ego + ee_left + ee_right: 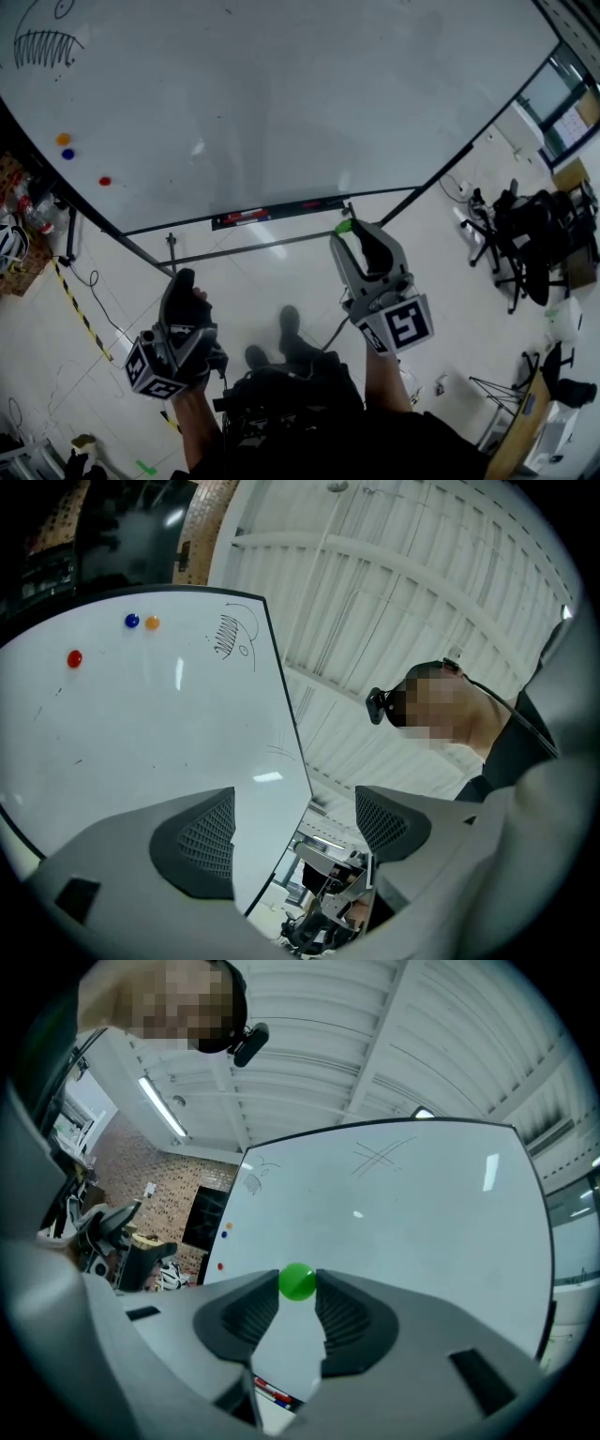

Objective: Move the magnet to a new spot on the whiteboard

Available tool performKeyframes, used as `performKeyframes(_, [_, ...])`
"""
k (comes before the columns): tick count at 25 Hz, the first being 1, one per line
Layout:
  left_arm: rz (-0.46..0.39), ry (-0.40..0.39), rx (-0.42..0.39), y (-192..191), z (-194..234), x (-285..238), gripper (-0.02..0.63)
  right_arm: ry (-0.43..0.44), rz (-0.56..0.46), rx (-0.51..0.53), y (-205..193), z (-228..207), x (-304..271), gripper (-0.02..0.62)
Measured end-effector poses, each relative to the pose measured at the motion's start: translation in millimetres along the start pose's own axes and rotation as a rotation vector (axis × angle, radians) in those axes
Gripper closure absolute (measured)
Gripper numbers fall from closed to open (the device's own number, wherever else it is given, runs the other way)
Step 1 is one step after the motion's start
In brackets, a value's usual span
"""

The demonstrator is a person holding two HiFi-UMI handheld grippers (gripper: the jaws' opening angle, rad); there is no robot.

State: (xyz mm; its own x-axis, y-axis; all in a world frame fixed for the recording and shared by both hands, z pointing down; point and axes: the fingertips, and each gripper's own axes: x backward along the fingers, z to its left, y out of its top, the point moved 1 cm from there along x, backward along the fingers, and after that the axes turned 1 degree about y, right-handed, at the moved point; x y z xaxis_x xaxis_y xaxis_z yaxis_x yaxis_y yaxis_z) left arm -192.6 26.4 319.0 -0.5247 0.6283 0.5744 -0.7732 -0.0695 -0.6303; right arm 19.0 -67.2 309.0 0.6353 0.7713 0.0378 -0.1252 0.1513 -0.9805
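Whiteboard (281, 94) is running off the head view's top and left edges, clipping its scribble (42, 42); green magnet (344, 226) is showing there only as a sliver behind the right tool (298, 1290) tips; gloved hand (187, 323) is covering the left tool (295, 822) jaws; tray items (248, 217) are reading too small to identify.

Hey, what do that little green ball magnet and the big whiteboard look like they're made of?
The small round green magnet is probably glossy plastic: smooth, evenly coloured, slightly translucent. The large white whiteboard looks like a smooth, glossy coated panel, since lights reflect off it; its core can't be told.
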Motion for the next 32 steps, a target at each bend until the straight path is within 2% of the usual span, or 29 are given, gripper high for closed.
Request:
performKeyframes(4, [-0.001, 0.044, -0.02, -1, 13, -20, 0.207, 0.004, 0.001, 0.032, -9, -26, -30, 0.445])
performKeyframes(8, [-0.008, 0.052, -0.136, 0, 26, -56, 0.206, 0.005, 0.014, 0.076, -18, -60, -60, 0.445])
performKeyframes(10, [-0.01, 0.068, -0.141, -4, 34, -69, 0.207, 0.005, 0.028, 0.094, -24, -75, -74, 0.445])
performKeyframes(13, [-0.004, 0.1, -0.108, -15, 44, -86, 0.207, 0.013, 0.035, 0.116, -28, -96, -93, 0.445])
performKeyframes(17, [0.016, 0.131, -0.181, -22, 56, -107, 0.207, 0.032, 0.04, 0.155, -32, -110, -119, 0.445])
performKeyframes(22, [0.038, 0.15, -0.159, -30, 72, -115, 0.207, 0.036, 0.062, 0.181, -45, -111, -149, 0.445])
performKeyframes(25, [0.044, 0.122, -0.154, -25, 79, -120, 0.207, -0.004, 0.065, 0.221, -45, -110, -162, 0.445])
performKeyframes(28, [0.035, 0.108, -0.1, -14, 86, -120, 0.207, -0.042, 0.07, 0.261, -40, -107, -176, 0.445])
performKeyframes(32, [0.04, 0.076, -0.138, 8, 96, -114, 0.206, -0.095, 0.1, 0.281, -37, -101, -194, 0.445])
